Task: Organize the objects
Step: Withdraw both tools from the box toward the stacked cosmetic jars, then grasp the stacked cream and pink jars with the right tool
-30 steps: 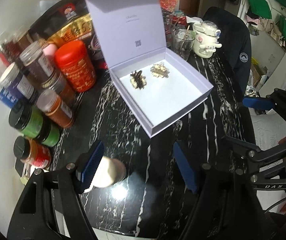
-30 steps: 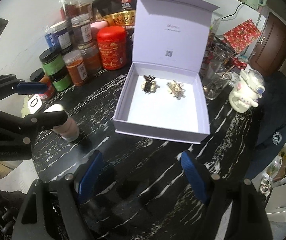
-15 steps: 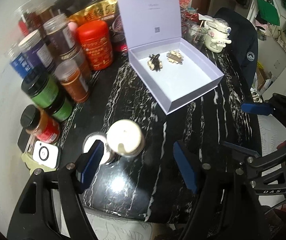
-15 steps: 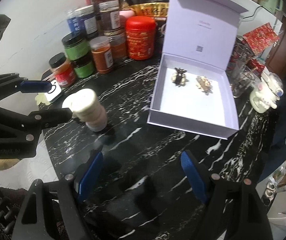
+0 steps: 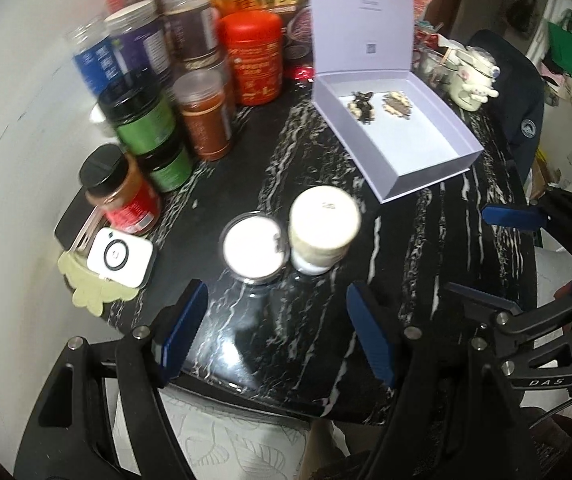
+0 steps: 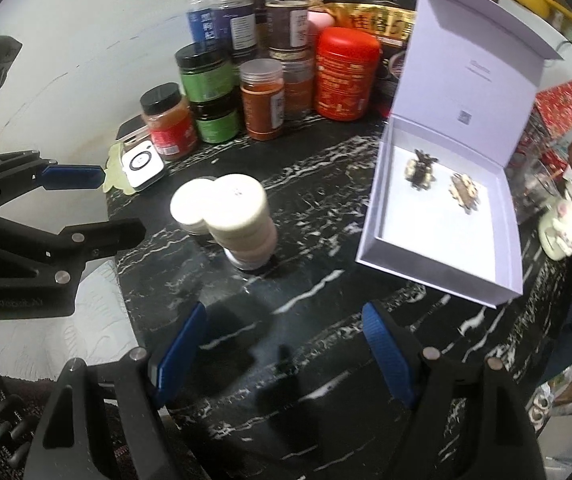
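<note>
Standing at the centre of the left wrist view on the black white-veined marble table (image 5: 425,248), the tall cream round-lidded cosmetic jar (image 5: 323,226) touches a lower white-lidded round jar (image 5: 254,249), with the open lilac gift box (image 5: 425,152) towards the upper right. Both look rigid, smooth and fairly light, probably slippery and, if glass, breakable, so I would grip the tall one across its straight side below the lid. Neither left gripper (image 5: 276,336) nor right gripper (image 6: 282,356) holds anything; both stand apart, empty.
</note>
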`<state>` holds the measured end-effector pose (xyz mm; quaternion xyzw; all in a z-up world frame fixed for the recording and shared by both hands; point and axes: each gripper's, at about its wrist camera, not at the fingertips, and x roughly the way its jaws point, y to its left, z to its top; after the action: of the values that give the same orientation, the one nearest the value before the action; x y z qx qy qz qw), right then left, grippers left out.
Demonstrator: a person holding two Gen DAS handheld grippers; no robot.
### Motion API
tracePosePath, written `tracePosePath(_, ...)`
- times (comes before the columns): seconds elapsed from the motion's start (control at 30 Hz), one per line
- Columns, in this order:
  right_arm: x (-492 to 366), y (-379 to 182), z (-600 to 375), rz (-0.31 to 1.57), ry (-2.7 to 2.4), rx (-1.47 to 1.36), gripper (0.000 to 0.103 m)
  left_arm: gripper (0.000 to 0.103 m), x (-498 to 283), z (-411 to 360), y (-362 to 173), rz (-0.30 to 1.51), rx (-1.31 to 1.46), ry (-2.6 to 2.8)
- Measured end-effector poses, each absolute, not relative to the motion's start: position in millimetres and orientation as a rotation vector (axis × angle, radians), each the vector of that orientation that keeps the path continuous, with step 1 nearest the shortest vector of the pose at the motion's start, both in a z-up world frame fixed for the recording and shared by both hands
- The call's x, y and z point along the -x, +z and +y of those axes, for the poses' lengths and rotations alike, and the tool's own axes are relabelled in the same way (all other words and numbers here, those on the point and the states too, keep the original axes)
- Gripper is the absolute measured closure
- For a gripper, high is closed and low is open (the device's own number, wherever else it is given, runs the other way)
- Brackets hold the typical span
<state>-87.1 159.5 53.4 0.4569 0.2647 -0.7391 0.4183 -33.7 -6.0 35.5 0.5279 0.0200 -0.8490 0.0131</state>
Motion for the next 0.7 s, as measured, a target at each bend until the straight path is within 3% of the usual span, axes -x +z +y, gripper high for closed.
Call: tracePosePath(0.7,104,26,105,0.686,-1.755,-1.131,0.022,0.032,42,-49,0,0.218,-1.696,-2.531)
